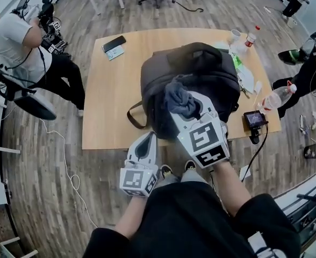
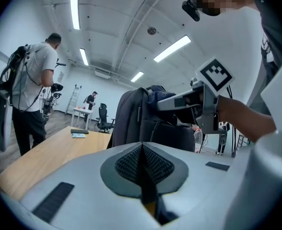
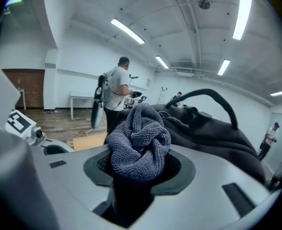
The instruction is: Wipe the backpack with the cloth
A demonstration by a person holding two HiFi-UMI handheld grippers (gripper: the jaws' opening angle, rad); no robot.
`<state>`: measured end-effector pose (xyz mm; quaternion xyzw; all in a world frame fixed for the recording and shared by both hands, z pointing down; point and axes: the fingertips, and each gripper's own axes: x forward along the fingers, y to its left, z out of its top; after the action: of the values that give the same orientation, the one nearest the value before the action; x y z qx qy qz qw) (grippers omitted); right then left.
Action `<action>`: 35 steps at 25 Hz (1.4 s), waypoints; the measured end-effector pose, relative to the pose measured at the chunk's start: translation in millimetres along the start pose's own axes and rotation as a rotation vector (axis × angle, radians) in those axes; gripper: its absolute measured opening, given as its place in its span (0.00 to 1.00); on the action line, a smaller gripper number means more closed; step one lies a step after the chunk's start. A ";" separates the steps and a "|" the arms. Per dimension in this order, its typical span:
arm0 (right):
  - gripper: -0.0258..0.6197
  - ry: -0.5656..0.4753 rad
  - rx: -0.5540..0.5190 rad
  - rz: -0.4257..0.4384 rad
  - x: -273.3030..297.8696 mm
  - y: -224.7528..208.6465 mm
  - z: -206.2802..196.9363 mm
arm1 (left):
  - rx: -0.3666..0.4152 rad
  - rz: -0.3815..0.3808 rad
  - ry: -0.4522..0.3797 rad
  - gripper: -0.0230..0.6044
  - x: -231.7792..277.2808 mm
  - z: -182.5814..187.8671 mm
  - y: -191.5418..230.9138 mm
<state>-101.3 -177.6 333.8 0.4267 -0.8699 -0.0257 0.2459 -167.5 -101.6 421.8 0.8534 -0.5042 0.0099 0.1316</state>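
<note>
**LANDMARK.** Backpack: dark and soft-sided, resting on the wooden table. It has an arched carry handle on top and a brown strap looping out from its left side.

**TASK ITEM.** Cloth: grey-blue towelling bunched into a wad, at the near face of the backpack, high up toward its top panel. It appears to lie against the fabric, but whether it presses on it cannot be told.

**RIGHT TONGS**: clenched on the cloth, with the wad bulging out past both pads. They point at the near face of the backpack from the person's side.

**LEFT TONGS**: pressed fully together with nothing between them. They sit low off the near-left corner of the backpack, apart from it, touching neither bag nor strap.

**OTHER ITEMS.**
- Phone: beyond the backpack, well to its left.
- Plastic bottle: lying to the right of the backpack.
- Small screen device: right of the backpack, on its near side.

**STEP IN HAND (judged).** Wiping is at or near its start. The cloth is gripped and at the bag, and most of the surface seems not yet covered.

**NEXT MOVE (judged).**
- Draw the wad across the backpack's panel with steady, light contact.
- Hold the grip firm so the towelling does not slide out.
- The bag is soft and unbraced, so the free left tongs could steady its left side against shifting or tipping under the stroke.
</note>
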 end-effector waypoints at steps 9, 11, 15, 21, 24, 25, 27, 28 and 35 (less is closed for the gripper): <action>0.31 0.059 -0.146 0.073 7.2 50.9 -14.3 | -0.019 0.003 0.010 0.07 -2.1 -7.7 3.9; 0.31 0.066 -0.191 0.060 6.5 52.5 -15.6 | -0.024 -0.002 0.016 0.07 0.4 -9.4 2.6; 0.31 0.075 -0.191 0.041 5.8 43.7 -15.5 | -0.022 -0.021 0.014 0.06 5.1 -6.5 -1.1; 0.31 0.110 -0.203 -0.045 -2.1 15.4 -24.4 | -0.005 -0.016 0.007 0.06 9.0 -2.5 1.3; 0.31 0.198 -0.276 -0.220 -15.6 -36.7 -44.1 | -0.002 -0.013 0.013 0.07 8.2 -4.7 4.9; 0.31 0.211 -0.263 -0.253 -23.1 -53.2 -49.6 | -0.002 -0.014 0.016 0.06 8.2 -5.6 5.8; 0.31 0.216 -0.238 -0.312 -41.9 -81.2 -55.5 | -0.004 -0.016 0.021 0.07 8.7 -6.5 8.2; 0.31 0.213 -0.235 -0.340 -51.8 -91.8 -57.4 | -0.006 -0.015 0.022 0.06 9.1 -6.7 9.5; 0.31 0.239 -0.191 -0.411 -90.9 -94.0 -92.6 | -0.023 0.004 0.019 0.07 8.8 -6.4 19.6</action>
<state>55.7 -153.4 354.2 0.5692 -0.7234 -0.1067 0.3759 -179.4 -116.7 433.5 0.8507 -0.5048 0.0124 0.1464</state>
